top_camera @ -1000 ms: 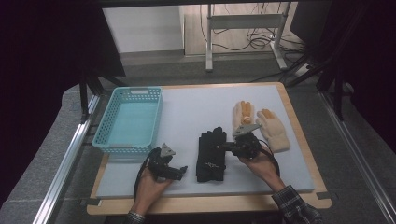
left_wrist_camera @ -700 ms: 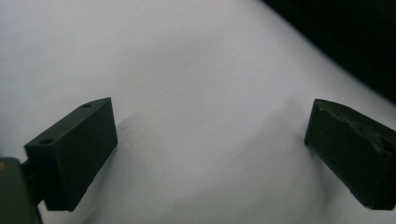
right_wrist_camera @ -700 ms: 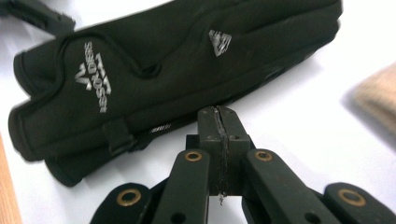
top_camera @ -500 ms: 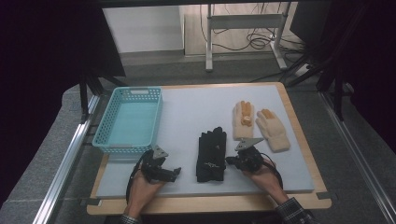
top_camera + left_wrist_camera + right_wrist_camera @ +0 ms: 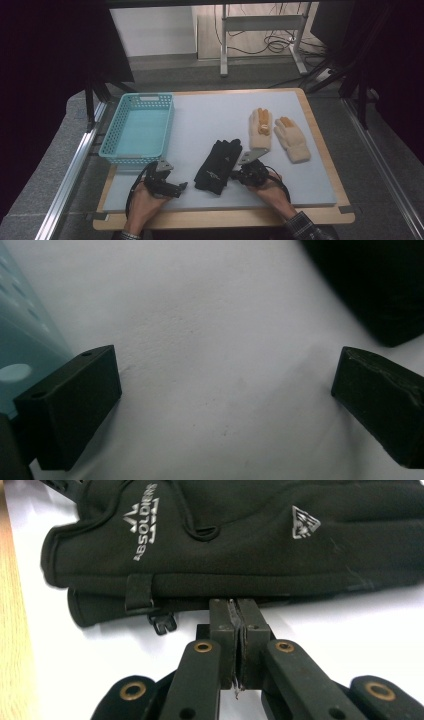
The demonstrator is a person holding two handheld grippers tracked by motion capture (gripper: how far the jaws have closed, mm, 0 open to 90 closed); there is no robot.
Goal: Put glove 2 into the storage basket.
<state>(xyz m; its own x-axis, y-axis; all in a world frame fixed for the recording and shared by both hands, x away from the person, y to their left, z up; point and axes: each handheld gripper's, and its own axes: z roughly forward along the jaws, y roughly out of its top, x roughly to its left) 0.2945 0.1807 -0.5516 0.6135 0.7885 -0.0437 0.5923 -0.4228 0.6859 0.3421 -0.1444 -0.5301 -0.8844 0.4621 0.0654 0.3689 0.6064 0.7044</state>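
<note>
**Two grippers low at the near edge, black gloves between them**

While both forearms come in from the bottom of the high view, each hand rests low on the white mat (image 5: 210,120) near the table's front edge. The left hand (image 5: 142,205) holds the left gripper (image 5: 181,186) pointing toward the middle of the table, its cable looping back over the wrist. In the left gripper view its two black jaws stand wide apart with nothing between them but bare mat; a corner of the turquoise basket (image 5: 22,340) shows at the left edge and a dark corner of the black gloves (image 5: 380,285) at the upper right.

The right hand (image 5: 270,187) holds the right gripper (image 5: 239,611) aimed leftward at the black gloves (image 5: 218,166). In the right gripper view its jaws are pressed together, their tips right at the near edge of the gloves (image 5: 230,540); whether any fabric is pinched between them cannot be told. The gloves lie stacked flat, a small plastic clip hanging from the cuff side.

The basket (image 5: 165,127) sits at the table's left side, behind the left gripper, and looks empty. Two cream gloves (image 5: 277,135) with orange fingertips lie side by side toward the right, apart from the black pair.
</note>
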